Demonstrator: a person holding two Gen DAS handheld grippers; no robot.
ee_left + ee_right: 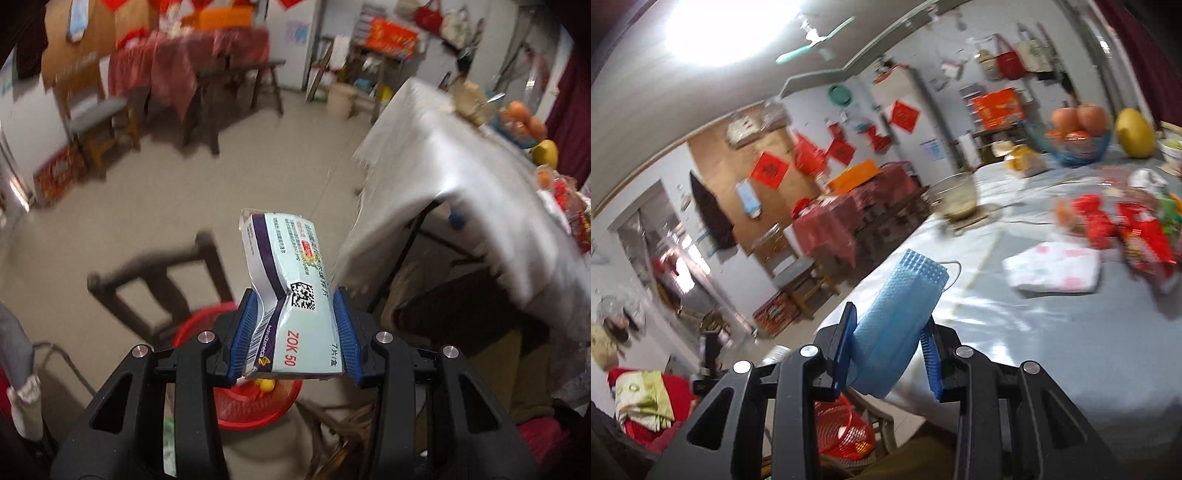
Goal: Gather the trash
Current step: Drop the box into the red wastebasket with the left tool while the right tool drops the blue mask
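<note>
1. Left gripper [293,325]: blue ribbed pads clamped on both long edges of a crumpled medicine box [291,288]; box creased at the grip, far end sticking out past the fingertips, above the floor.
2. Red basket [255,398]: directly below the left gripper, mostly hidden by it; something yellow inside.
3. Dark wooden chair [162,273]: just beyond the basket.
4. Table with white cloth [443,177]: to the right of the box, apart from it.
5. Right gripper [888,339]: pads closed on a folded blue face mask [897,321]; white ear loop hanging off the far end.
6. Mask position: held above the near edge of the cloth-covered table [1052,332].
7. Red basket [842,432] in right wrist view: low, beneath the gripper.
8. Tabletop beyond: tissue pack [1052,269], red wrappers [1126,232], fruit bowl [1078,144].
</note>
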